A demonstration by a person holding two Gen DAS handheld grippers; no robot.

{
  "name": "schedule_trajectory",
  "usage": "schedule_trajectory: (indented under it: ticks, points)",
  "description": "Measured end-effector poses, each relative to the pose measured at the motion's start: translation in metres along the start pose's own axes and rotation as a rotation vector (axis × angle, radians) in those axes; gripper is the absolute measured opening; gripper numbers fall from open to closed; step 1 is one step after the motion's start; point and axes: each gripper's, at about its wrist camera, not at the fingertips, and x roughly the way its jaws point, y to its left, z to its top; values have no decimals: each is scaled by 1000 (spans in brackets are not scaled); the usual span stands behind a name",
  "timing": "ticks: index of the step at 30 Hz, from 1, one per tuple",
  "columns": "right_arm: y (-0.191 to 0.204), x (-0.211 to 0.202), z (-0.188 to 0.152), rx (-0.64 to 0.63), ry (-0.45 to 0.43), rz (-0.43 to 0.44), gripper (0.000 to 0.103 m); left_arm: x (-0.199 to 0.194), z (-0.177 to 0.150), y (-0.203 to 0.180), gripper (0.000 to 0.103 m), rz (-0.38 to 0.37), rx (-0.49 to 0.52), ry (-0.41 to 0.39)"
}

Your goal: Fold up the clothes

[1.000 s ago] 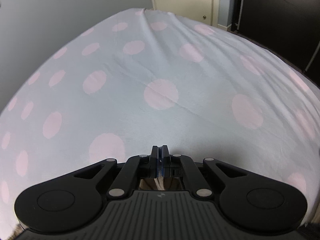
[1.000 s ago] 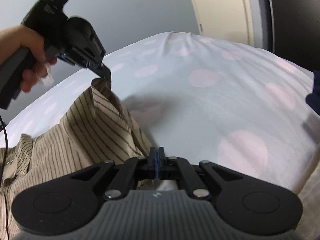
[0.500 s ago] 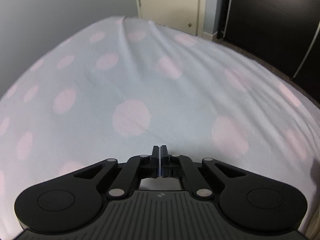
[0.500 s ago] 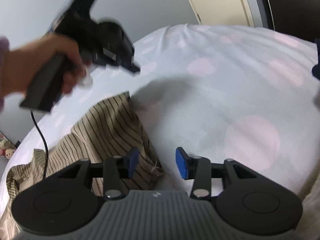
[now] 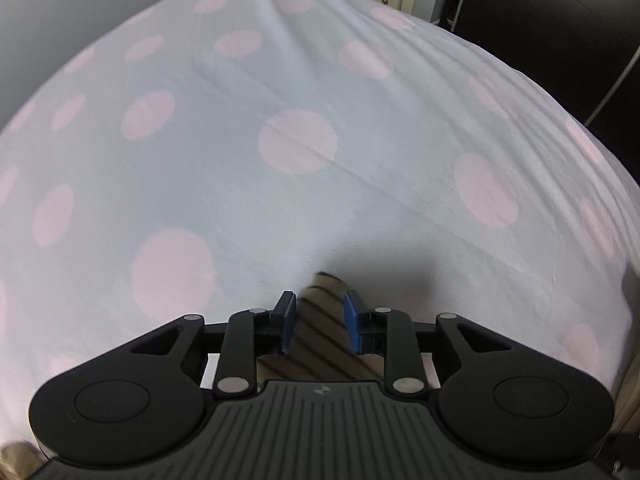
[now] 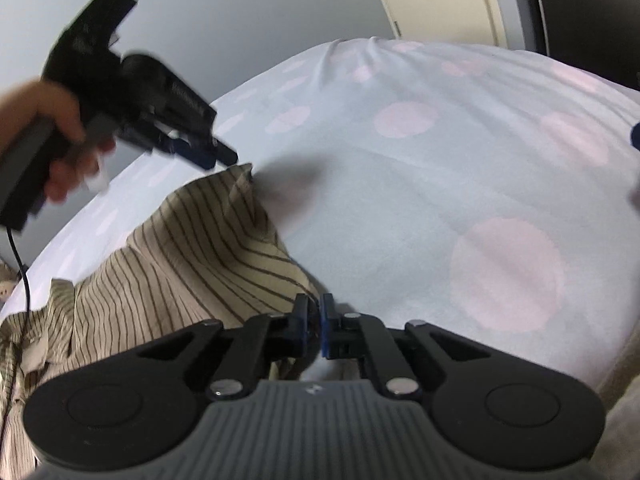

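- Since half a second back, our left gripper (image 5: pixel 317 322) has spread its jaws, and our right gripper (image 6: pixel 314 330) has clamped down on the striped shirt (image 6: pixel 192 264).
- We see a corner of that shirt lying between the left blue pads (image 5: pixel 286 320), untouched by them.
- Our left hand (image 6: pixel 60 136) holds its tool just above the raised shirt corner.
- Shirt lies crumpled on the polka-dot bedsheet (image 6: pixel 440 184), left of our right gripper.

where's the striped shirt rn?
Striped shirt lies on the left side of the polka-dot sheet in the right wrist view; its peaked corner sits just under the open left gripper.
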Motion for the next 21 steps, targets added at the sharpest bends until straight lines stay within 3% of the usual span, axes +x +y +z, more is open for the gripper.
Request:
schedule_trajectory:
  ticks: [1, 3, 5, 8, 12, 13, 15, 16, 19, 21]
  points:
    - [-1, 0, 0, 6, 2, 1, 7, 7, 0, -2, 23, 0, -10, 7]
    - [-2, 0, 1, 17, 5, 3, 7, 21, 1, -2, 1, 2, -23, 34]
    - [-3, 0, 2, 28, 8, 5, 7, 24, 2, -13, 0, 23, 10, 9]
    - [-2, -3, 3, 39, 0, 10, 7, 5, 12, -23, 0, -3, 40, -75]
    - [1, -13, 8, 42, -31, 33, 7, -23, 29, -24, 0, -5, 61, -117]
    - [3, -15, 8, 31, -37, 37, 7, -29, 33, -25, 0, -5, 65, -121]
    - [4, -15, 8, 25, -32, 37, 7, -26, 34, -22, 0, 2, 49, -40]
    - [3, -14, 7, 24, -25, 34, 7, -23, 34, -21, 3, 9, 44, 0]
    - [2, -10, 4, 18, -3, 25, 7, -15, 26, -24, 30, 85, 76, 48]
    - [4, -9, 4, 9, -4, 30, 7, -6, 21, -25, 35, 95, 72, 47]
